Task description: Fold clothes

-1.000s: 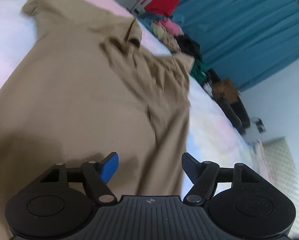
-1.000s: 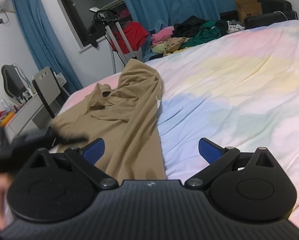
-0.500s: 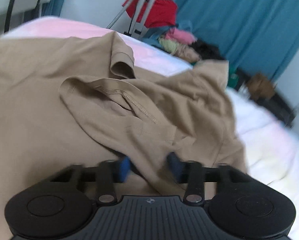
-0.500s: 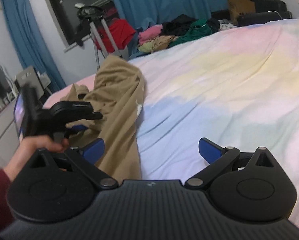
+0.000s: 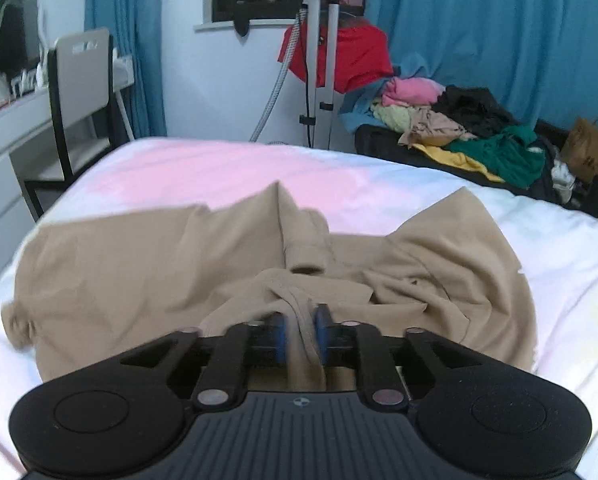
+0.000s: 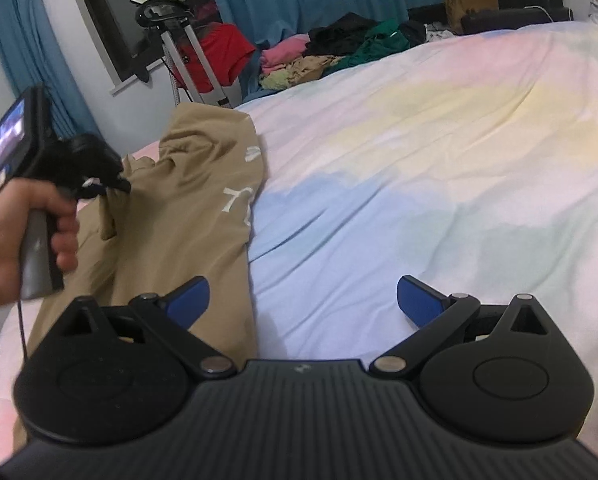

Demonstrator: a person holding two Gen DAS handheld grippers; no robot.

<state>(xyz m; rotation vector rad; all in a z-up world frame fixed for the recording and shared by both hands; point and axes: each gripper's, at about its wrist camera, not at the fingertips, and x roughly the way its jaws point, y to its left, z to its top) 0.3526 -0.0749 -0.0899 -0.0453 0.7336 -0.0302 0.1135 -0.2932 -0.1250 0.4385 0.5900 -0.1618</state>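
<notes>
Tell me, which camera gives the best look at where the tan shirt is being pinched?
The left wrist view: the left gripper is shut on a bunched fold of the tan shirt, seen close between its blue pads. The right wrist view shows that grip only small and from the side, far left.

I count one tan garment on one bed. Two claws: my left claw and my right claw, each with two blue pads. At 12 o'clock from my left claw, one garment-steamer stand; at 10 o'clock, one chair. At 1 o'clock, one clothes pile and one paper bag.
</notes>
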